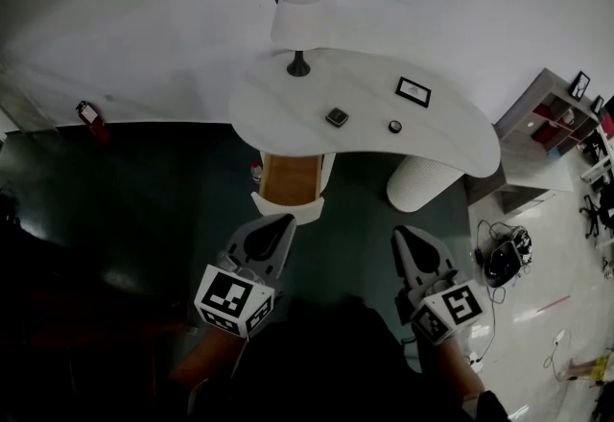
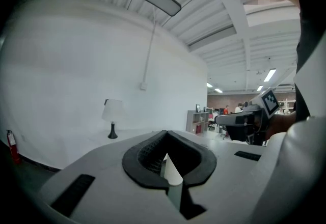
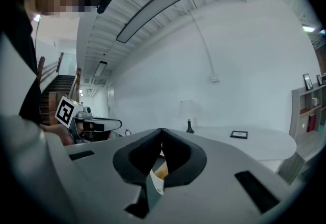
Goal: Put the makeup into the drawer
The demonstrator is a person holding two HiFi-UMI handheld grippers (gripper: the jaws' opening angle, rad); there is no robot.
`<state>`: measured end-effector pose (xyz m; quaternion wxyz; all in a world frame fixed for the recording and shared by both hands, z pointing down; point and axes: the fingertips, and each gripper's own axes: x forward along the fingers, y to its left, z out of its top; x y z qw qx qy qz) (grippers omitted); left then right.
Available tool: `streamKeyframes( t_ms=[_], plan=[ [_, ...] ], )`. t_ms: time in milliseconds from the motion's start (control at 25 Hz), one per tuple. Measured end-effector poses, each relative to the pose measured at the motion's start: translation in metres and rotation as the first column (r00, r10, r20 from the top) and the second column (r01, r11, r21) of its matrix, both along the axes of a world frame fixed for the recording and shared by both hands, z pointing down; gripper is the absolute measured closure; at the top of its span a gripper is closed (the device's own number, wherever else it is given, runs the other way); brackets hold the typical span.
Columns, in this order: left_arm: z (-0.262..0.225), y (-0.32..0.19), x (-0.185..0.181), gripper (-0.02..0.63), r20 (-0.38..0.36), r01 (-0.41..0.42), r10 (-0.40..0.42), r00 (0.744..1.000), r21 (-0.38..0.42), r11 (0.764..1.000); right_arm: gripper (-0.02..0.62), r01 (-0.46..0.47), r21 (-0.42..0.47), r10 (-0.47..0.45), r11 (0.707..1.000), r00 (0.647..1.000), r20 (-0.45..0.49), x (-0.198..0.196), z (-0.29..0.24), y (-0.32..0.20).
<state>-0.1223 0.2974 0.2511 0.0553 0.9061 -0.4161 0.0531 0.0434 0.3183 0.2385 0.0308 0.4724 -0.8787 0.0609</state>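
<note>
Grey left gripper (image 1: 284,221) and right gripper (image 1: 400,233), black-lined, black-and-white marker cubes (image 1: 235,301).

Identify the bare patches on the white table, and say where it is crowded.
Bare: the table at its right end, past the picture frame and small round item; also its left edge, between lamp and square dark case. Busiest: the middle, among those small things.

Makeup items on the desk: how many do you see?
2: a square compact in the middle of the desk, a small round pot right of it. The open drawer could hide more.
</note>
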Motion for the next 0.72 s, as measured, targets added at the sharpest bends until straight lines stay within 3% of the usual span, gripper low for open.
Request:
streamKeyframes(
  t_ms=[360,720],
  plan=[
    [0.012,-0.035,0.014,0.595,0.006,-0.015,0.016,1.0,-0.025,1.0,0.578,-0.029,-0.053,0.031,0.998,0.999,0.024,0.016,0.014,-0.032],
    [0.019,-0.107,0.063,0.595,0.04,-0.008,0.01,0.999,-0.051,0.999,0.578,0.021,-0.088,-0.013,0.996,0.996,0.085,0.054,0.025,-0.113]
  ],
)
